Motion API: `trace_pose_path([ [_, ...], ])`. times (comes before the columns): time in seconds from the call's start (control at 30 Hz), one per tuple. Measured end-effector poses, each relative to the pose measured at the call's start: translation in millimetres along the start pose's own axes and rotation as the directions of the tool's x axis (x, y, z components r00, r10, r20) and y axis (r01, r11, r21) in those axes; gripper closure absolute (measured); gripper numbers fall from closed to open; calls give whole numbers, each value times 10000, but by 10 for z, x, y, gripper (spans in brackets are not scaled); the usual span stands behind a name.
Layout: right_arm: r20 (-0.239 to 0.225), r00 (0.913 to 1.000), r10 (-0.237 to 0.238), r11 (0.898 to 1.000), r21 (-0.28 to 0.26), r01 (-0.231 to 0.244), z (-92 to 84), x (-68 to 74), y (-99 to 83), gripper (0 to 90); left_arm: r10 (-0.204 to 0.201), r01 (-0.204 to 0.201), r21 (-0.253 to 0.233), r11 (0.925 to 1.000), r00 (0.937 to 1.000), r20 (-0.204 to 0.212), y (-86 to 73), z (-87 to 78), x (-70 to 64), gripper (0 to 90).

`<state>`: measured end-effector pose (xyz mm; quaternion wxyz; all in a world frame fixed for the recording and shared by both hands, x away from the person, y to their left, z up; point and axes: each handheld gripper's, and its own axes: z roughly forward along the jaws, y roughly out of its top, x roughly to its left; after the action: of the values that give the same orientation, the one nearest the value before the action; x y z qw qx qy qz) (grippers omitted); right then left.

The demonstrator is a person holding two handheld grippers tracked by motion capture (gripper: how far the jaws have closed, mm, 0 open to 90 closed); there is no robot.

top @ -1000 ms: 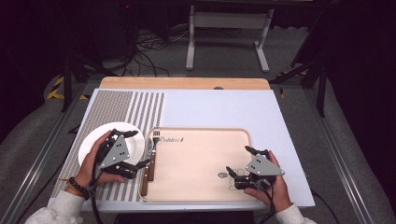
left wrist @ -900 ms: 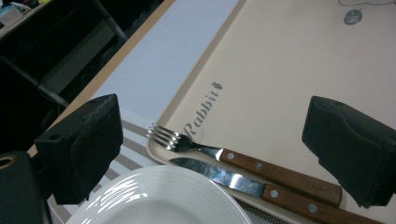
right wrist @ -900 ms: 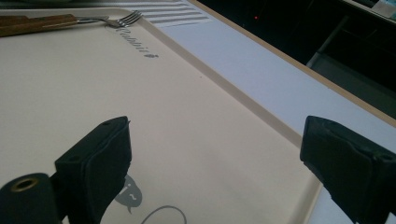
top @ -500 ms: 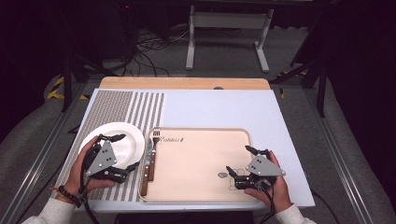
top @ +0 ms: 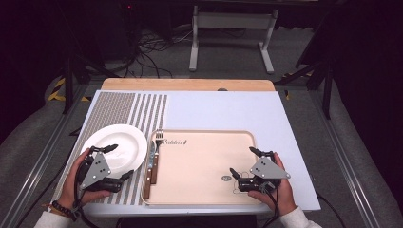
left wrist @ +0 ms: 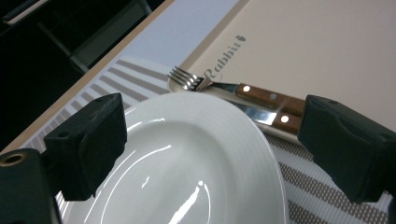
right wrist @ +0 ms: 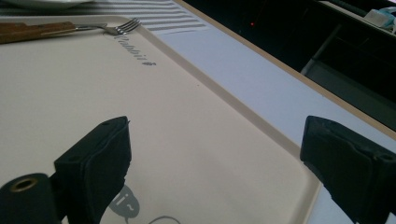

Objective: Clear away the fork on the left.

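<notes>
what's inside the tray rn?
Inside the beige tray, a fork and a wood-handled knife lie along its left edge; the rest is bare apart from printed marks. The right gripper hangs open over its right corner, hiding a bit.

The plate looks like glazed white ceramic, glossy, with bright streaks of light across its bowl. The tray is a smooth matt beige, plastic by the look of it, with dark printed lettering. The fork has shiny metal tines and a brown wooden handle set with pale rivets; the knife beside it shows a polished metal blade and the same wood. The striped mat has a fine woven texture. The surface is smooth, matt pale grey, edged with light wood. The left claw has matt black jaws, slightly rough.
</notes>
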<state>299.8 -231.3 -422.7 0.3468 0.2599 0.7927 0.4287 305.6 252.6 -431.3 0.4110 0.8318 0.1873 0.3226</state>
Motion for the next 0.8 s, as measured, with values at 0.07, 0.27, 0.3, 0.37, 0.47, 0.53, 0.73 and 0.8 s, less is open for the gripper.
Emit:
trace_pose_path([
  [0.07, 27, 9999, 105, 9999, -60, -105, 3, -17, 7, 101, -137, 135, 171, 9998, 9998, 107, -90, -22, -36, 93],
  [0.27, -32, 9996, 276, 9996, 4, -276, 87, -63, 14, 102, -272, 239, 841, 9962, 9989, 389, -276, -44, -63, 83],
  [0.3, -32, 9996, 276, 9996, 4, -276, 87, -63, 14, 102, -272, 239, 841, 9962, 9989, 389, -276, -44, -63, 95],
  [0.37, -100, 9997, 202, 9998, -20, -202, 104, -51, 38, 102, -284, 240, 966, 9950, 9986, 441, -339, -64, -70, 98],
  [0.47, -143, 9997, 184, 9998, -82, -185, 131, -47, 66, 102, -246, 193, 1310, 9912, 9989, 389, -415, -74, -69, 98],
  [0.53, -188, 9997, 186, 9998, -104, -188, 154, -49, 79, 102, -92, 55, 1581, 9874, 9997, 228, -467, -72, -60, 100],
  [0.73, -291, 9995, 91, 9999, -55, -92, 215, -46, 97, 102, 136, -171, 1939, 9809, 9997, 191, -559, -15, 13, 127],
  [0.8, -283, 9996, 70, 10000, -53, -72, 220, -49, 96, 103, 250, -272, 1999, 9794, 9996, 133, -574, 0, 25, 128],
])
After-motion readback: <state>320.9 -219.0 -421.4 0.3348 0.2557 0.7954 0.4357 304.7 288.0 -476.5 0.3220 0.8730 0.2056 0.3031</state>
